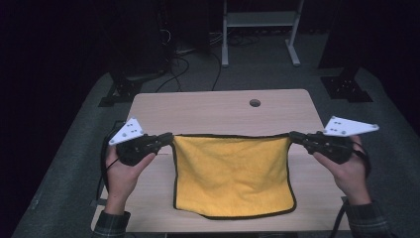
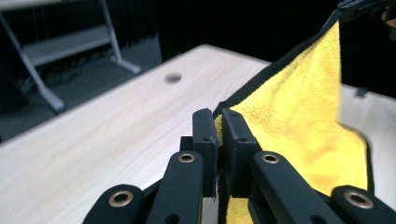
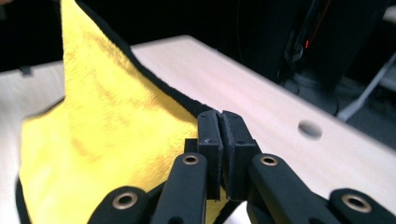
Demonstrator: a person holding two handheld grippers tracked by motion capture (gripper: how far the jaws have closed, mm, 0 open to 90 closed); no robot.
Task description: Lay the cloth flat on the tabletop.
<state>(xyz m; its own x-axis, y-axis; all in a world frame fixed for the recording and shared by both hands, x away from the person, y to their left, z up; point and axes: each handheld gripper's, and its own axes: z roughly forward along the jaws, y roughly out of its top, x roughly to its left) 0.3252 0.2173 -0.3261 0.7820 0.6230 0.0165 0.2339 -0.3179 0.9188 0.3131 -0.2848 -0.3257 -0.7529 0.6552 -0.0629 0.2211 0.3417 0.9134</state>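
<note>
A yellow cloth with a black hem hangs stretched between my two grippers above the light wooden table, its lower edge near the table's front. My left gripper is shut on the cloth's upper left corner, and in the left gripper view the yellow cloth runs from the pinched jaws of the left gripper up to the right gripper at the top right. My right gripper is shut on the upper right corner. In the right gripper view the cloth spreads left from the right gripper.
A round cable hole sits in the table near its far edge. Behind the table stands a white metal frame on the grey floor, with dark stands and cables at both sides.
</note>
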